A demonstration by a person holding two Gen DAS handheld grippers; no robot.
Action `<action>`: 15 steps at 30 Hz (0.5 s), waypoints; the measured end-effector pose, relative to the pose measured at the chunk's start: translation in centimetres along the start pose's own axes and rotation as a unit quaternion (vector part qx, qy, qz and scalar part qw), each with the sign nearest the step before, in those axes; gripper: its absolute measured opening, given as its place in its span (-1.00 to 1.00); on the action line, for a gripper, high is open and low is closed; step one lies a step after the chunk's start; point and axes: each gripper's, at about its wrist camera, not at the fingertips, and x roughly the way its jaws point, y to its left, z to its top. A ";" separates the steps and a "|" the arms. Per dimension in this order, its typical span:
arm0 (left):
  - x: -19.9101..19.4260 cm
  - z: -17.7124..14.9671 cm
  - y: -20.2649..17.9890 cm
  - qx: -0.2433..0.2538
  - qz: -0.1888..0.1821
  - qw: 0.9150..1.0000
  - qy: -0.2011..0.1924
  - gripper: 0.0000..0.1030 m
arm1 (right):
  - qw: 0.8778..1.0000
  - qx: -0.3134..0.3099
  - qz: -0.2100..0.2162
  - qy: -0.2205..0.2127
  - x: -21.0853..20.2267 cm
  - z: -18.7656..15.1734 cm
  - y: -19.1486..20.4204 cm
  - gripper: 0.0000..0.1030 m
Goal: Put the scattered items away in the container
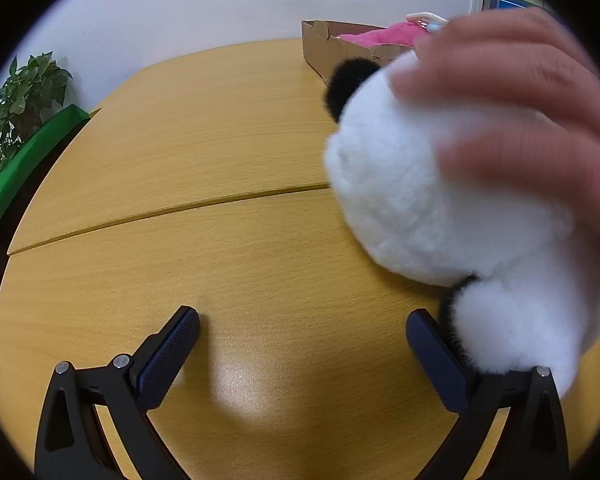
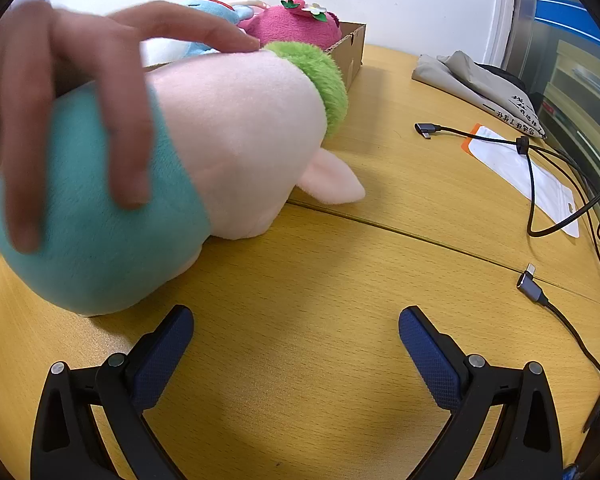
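Observation:
A white and black panda plush point(image 1: 440, 192) lies on the wooden table point(image 1: 204, 152) with a bare hand point(image 1: 512, 92) on it. My left gripper point(image 1: 302, 324) is open and empty; the plush touches its right finger. A cardboard box point(image 1: 324, 52) stands at the back with a pink plush point(image 1: 384, 34) in it. In the right wrist view a pink, teal and green plush point(image 2: 204, 152) lies on the table point(image 2: 340, 280) under a bare hand point(image 2: 72, 92). My right gripper point(image 2: 296, 320) is open and empty, in front of it. The box point(image 2: 350, 54) behind holds pink point(image 2: 296, 26) and blue point(image 2: 204, 8) plushes.
A potted plant point(image 1: 24, 96) and a green edge point(image 1: 28, 156) stand at the far left. On the right are a grey folded cloth point(image 2: 480, 84), a white packet point(image 2: 524, 176) and black cables with plugs point(image 2: 536, 288).

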 end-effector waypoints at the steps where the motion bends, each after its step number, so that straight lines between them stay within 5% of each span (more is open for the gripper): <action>1: 0.0 0.0 0.0 0.000 0.000 1.000 0.000 1.00 | 1.000 0.000 0.000 0.000 0.0 0.0 0.0 1.00; 15: 0.0 0.0 -0.1 -0.002 0.002 1.000 0.000 1.00 | 1.000 0.000 0.001 0.000 -0.1 -0.1 0.1 1.00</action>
